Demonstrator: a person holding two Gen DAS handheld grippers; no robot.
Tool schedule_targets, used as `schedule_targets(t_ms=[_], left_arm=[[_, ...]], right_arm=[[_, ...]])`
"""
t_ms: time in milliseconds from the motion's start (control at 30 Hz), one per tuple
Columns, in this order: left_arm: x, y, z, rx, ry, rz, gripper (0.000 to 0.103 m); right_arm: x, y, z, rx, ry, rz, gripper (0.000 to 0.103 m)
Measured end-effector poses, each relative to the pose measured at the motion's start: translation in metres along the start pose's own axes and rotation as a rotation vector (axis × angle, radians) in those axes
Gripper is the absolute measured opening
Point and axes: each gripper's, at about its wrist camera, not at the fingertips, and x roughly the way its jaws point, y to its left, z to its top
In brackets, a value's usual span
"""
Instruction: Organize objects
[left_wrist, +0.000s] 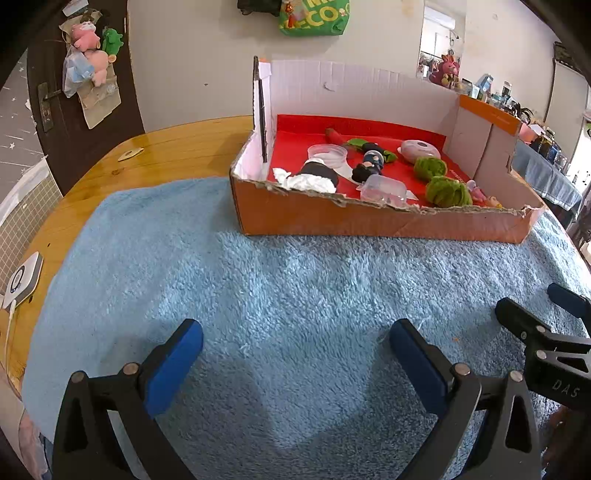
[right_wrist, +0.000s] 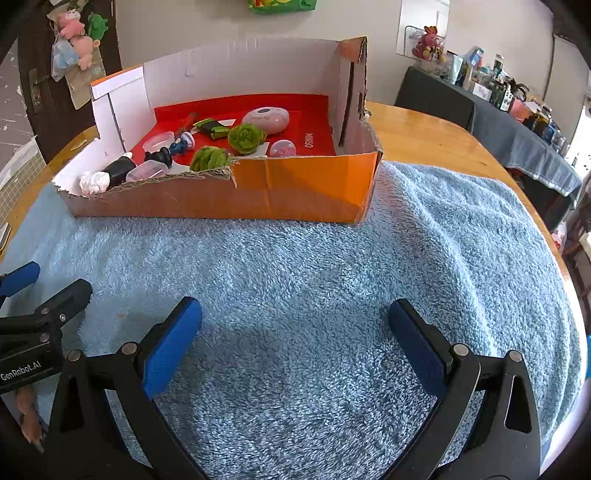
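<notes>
On the blue towel (right_wrist: 314, 266) nothing is lying anymore, both the left claw (left_wrist: 295, 354) and right claw (right_wrist: 295, 332) are hanging apart and empty, and the toys are sitting inside the cardboard box (right_wrist: 295, 192), so the organizing is looking nearly finished.

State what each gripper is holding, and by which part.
Nothing is held. The left gripper and right gripper hover with jaws open over the blue towel.
</notes>
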Motion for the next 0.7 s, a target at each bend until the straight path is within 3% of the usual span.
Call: schedule_targets(t_ms=[700], left_arm=[[0.0013,-0.0004,0.0013,-0.006,0.000,0.003,0.103]], right_arm=[[-0.0019,-0.0018,-0.0016,0.003,-0.001,-0.001,0.103]])
